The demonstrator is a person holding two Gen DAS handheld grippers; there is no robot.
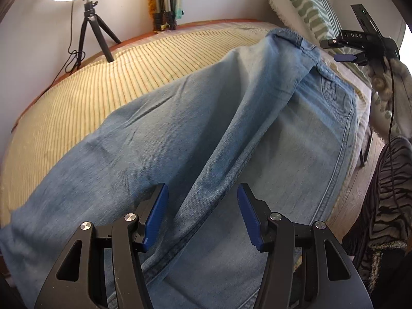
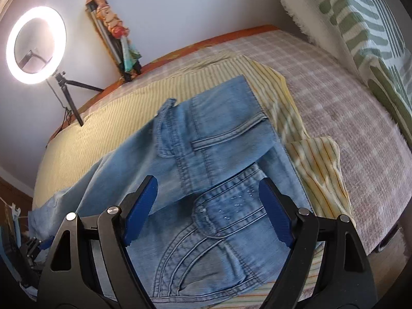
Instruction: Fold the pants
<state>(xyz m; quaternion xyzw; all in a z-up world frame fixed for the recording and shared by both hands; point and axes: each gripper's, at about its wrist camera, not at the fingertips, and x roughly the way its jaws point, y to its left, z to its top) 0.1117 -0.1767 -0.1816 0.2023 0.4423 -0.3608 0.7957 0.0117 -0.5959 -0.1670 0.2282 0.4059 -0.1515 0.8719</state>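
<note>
Jeans [image 1: 195, 128] lie spread across a yellow striped sheet [image 1: 108, 77] on the bed, 1 leg folded over the other, the waistband [image 2: 180, 139] and back pockets toward a green patterned pillow [image 2: 360, 33]. Left gripper [image 1: 202, 213] hovers over the legs, jaws apart with nothing between the blue pads. Right gripper [image 2: 208, 211] hangs above the pocket end, jaws wide and empty. Behind the bed, a ring light [image 2: 36, 45] glows on its small tripod by the wall.

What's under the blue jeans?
A yellow striped sheet lies under the light blue denim jeans, over a checked bed cover. Whatever lies directly beneath the denim is hidden.
</note>
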